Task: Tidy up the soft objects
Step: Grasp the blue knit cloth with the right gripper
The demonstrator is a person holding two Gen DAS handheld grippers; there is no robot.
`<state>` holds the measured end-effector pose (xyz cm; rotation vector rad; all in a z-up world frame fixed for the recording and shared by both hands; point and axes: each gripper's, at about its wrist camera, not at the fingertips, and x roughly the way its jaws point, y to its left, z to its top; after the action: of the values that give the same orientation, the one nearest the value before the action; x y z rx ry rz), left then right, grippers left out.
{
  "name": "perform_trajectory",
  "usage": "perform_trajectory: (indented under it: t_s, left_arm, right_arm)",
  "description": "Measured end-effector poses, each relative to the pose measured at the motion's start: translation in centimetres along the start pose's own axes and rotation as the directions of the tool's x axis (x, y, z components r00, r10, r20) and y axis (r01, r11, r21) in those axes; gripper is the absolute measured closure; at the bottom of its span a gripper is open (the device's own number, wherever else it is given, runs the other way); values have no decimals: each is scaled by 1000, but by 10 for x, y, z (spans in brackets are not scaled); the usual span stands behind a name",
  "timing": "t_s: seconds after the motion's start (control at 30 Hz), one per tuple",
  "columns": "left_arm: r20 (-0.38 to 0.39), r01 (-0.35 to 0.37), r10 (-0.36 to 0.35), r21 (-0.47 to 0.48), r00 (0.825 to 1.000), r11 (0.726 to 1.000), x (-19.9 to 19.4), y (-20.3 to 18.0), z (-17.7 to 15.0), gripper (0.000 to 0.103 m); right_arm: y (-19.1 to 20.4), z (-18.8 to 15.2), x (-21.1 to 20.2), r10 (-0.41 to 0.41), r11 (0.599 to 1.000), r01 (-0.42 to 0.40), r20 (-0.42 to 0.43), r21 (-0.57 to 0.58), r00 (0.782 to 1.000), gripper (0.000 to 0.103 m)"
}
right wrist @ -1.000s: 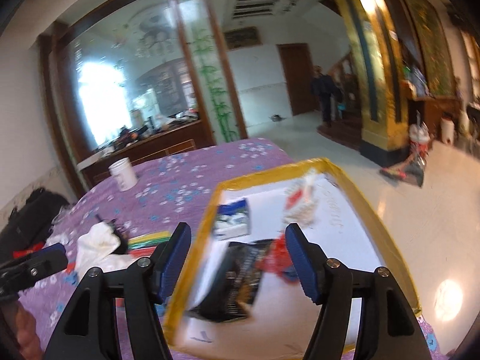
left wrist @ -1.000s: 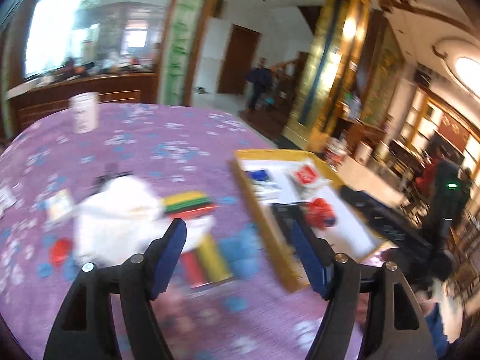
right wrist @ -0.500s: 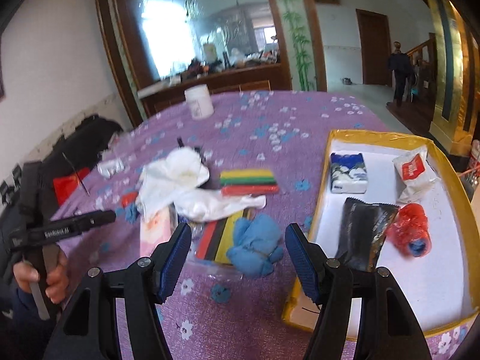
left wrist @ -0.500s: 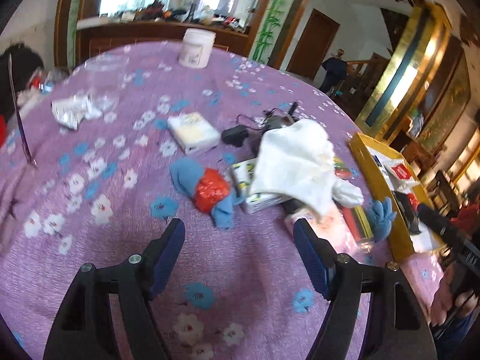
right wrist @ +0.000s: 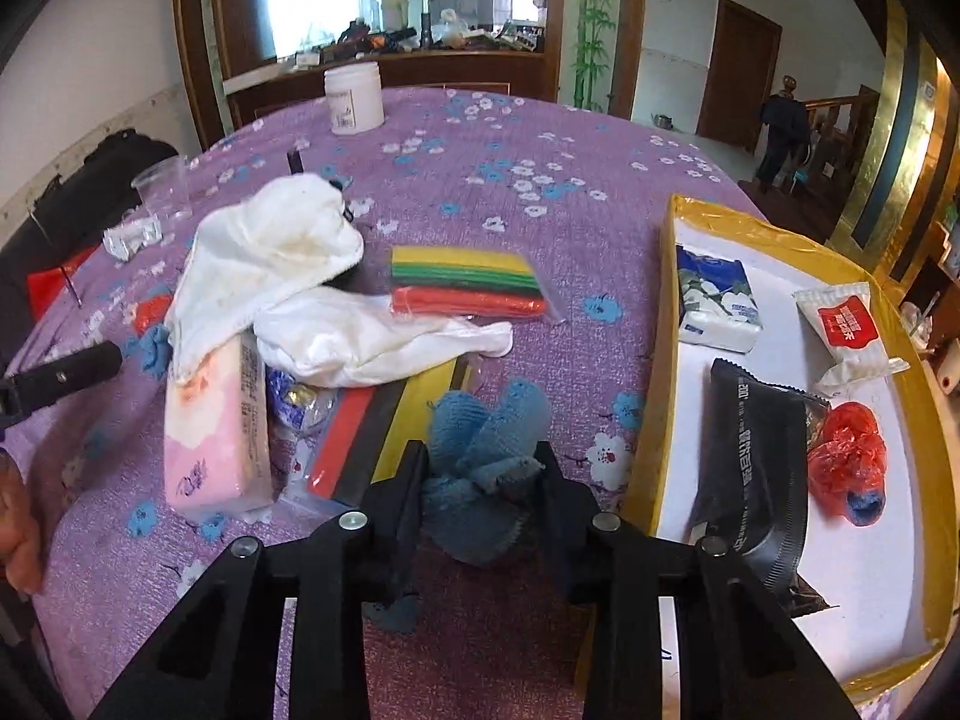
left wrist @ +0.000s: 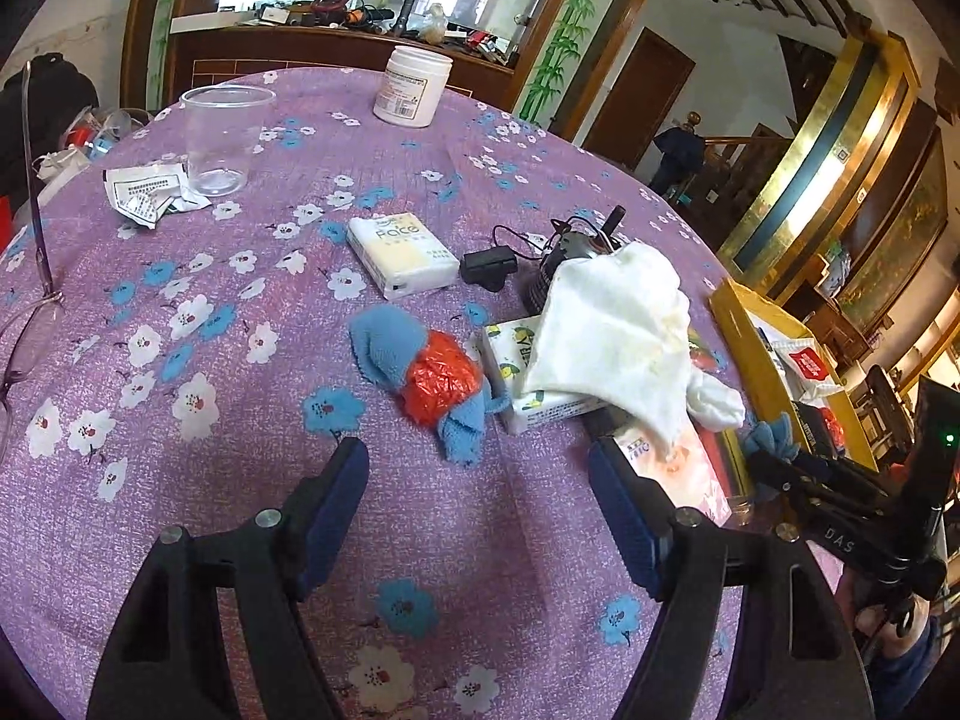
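- Right claw (right wrist: 480,468): we see it closed around a blue cloth (right wrist: 486,450) on the purple desk (right wrist: 480,144), just beside the yellow tray (right wrist: 651,420).
- Left claw (left wrist: 480,498): we note it spread wide, empty, facing a blue sock wrapped in red plastic (left wrist: 429,381).

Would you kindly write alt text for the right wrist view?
The right hand-held gripper grips a crumpled blue cloth on a purple floral tablecloth, beside a yellow tray holding packets; white cloths lie further left.
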<state>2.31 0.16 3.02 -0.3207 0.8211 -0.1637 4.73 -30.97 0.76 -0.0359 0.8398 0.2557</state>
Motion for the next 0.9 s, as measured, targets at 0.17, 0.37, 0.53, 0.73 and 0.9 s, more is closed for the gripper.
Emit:
perform_trajectory:
  t_s: [0.17,0.37,0.53,0.73,0.9]
  left_arm:
    - [-4,-1,1,-29,1000,1000,0,5,0,28]
    - [-38,-52,48,-99,998,994,-3,11,9,30]
    - [-99,-103,87,-163,991,981,1,15,25,53]
    - [-106,-115,94,-220,990,969,17,14,46,53]
    - [-147,-171,140,-220,979,960,44,15,46,62]
  right_arm:
    - [-10,-6,-31,130,990,-140,201,34,971,67]
    - [-27,-10,-38,260,954,-291,279,74,924,67]
    - [-30,-11,-39,304,934,-345,290,98,907,67]
    - [-25,-14,-47,307,937,-343,315,65,898,67]
    - [-25,-14,-48,315,935,-350,318,59,895,66]
